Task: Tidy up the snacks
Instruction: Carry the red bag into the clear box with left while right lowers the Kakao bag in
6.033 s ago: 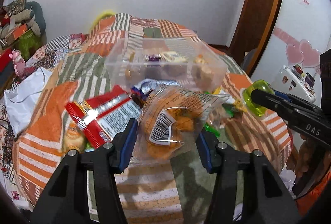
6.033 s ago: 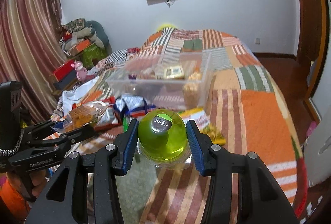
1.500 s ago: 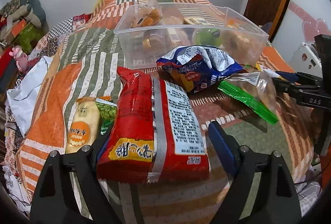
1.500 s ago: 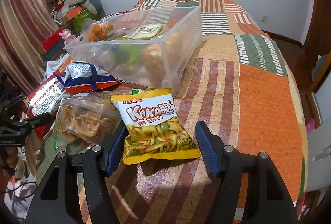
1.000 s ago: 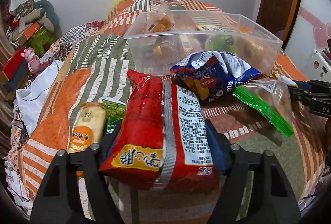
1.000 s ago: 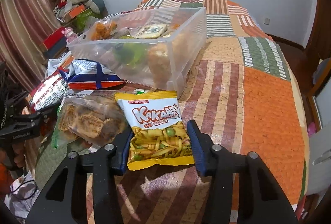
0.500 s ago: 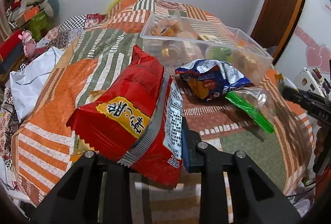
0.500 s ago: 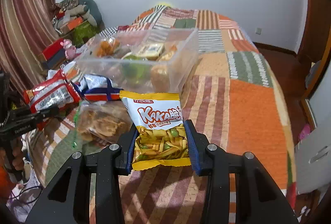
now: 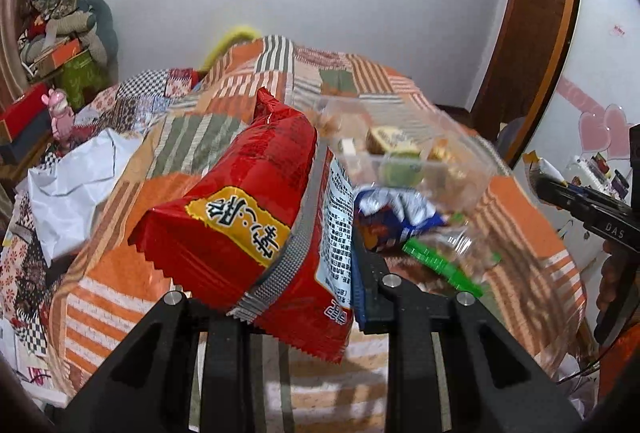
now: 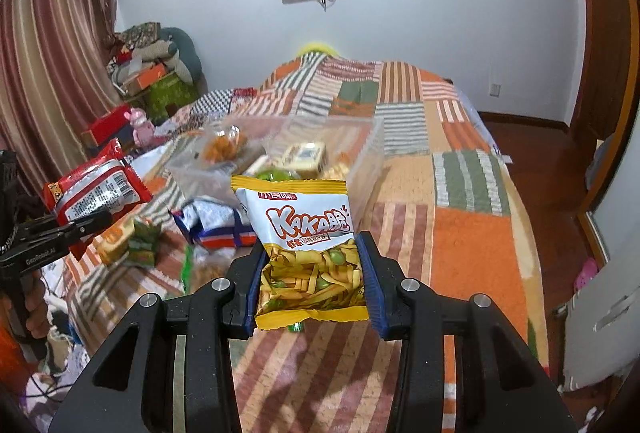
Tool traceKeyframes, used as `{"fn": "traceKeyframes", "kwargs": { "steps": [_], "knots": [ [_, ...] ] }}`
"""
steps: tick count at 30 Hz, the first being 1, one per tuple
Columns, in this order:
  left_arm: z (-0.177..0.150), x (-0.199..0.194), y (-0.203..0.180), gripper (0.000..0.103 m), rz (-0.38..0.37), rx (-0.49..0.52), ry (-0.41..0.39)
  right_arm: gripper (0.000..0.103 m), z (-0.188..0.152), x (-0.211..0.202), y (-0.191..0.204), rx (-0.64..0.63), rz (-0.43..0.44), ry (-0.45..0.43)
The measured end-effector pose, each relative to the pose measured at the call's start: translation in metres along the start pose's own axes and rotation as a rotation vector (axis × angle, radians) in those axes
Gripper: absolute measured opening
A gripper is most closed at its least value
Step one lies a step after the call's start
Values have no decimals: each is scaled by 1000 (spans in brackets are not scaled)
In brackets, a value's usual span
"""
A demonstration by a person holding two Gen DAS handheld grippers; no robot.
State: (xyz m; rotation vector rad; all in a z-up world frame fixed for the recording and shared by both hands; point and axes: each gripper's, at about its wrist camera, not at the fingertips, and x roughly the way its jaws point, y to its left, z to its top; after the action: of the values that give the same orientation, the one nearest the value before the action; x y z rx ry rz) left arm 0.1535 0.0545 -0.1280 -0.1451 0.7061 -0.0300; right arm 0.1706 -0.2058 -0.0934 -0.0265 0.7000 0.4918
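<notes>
My left gripper [image 9: 280, 273] is shut on a big red snack bag [image 9: 256, 209] and holds it raised above the bed; it also shows in the right wrist view [image 10: 94, 189]. My right gripper [image 10: 310, 273] is shut on a yellow and white KAKA snack bag [image 10: 308, 237], lifted in front of the clear plastic bin [image 10: 362, 161]. The bin [image 9: 468, 169] holds several snacks, among them a green ball-shaped item [image 9: 400, 169]. A blue snack bag [image 9: 394, 217] and a clear bag with a green strip [image 9: 448, 261] lie on the bed before the bin.
Everything sits on a bed with an orange, green and white striped patchwork quilt [image 10: 468, 233]. Small green and orange packets [image 10: 136, 237] lie at the left. A white plastic bag [image 9: 72, 185] and clutter with boxes [image 10: 152, 81] are left of the bed. A wooden door [image 9: 528, 45] is at right.
Both grippers have risen. The left lifted the red bag off the bed and tilted it. The right lifted the KAKA bag up in front of the bin.
</notes>
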Motion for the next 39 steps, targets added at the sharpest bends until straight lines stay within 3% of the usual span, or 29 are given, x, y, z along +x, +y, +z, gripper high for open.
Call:
{"fn": "traceKeyframes", "kwargs": {
  "steps": [19,39],
  "knots": [
    [60,34,-41,26,-51,69,-66,38,49,13,8,-1,12,-124],
    [96,111,-66,26,-116,69,16,38,67,64,11,10,1,-83]
  ]
}}
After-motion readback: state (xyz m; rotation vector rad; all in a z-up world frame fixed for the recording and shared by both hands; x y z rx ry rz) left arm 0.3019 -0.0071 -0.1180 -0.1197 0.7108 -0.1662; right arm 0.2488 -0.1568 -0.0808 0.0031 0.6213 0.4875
